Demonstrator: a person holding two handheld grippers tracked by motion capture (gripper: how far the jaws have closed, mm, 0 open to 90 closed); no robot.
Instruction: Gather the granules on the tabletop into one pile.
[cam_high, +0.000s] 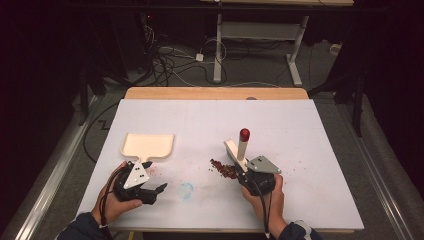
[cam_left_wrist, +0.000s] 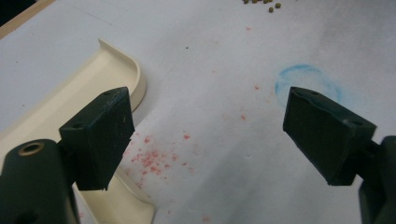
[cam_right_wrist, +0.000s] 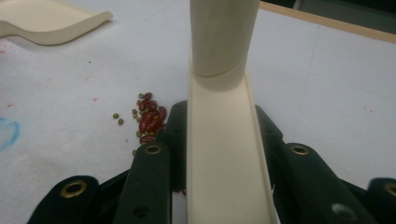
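A cream dustpan (cam_high: 148, 145) lies flat on the white table (cam_high: 300, 130) at the left, its handle pointing toward me. My left gripper (cam_high: 152, 181) is just below that handle and stands open with nothing between its jaws; in the left gripper view (cam_left_wrist: 229, 135) one pad hovers over the dustpan (cam_left_wrist: 116, 74) edge. My right gripper (cam_high: 241, 169) is shut on a cream scraper (cam_high: 232, 149) with a red-capped handle (cam_high: 244, 134). In the right gripper view (cam_right_wrist: 219, 116) the scraper (cam_right_wrist: 224, 154) rises between the jaws. A small heap of red and green beans (cam_high: 223, 169) (cam_right_wrist: 150, 120) lies just left of the scraper.
A faint blue ring (cam_high: 186, 190) (cam_left_wrist: 308, 84) is drawn on the table between the two hands. Red specks (cam_left_wrist: 152, 158) dot the surface near the dustpan handle. A wooden strip (cam_high: 215, 93) edges the table's far side, with cables and a desk frame on the floor beyond.
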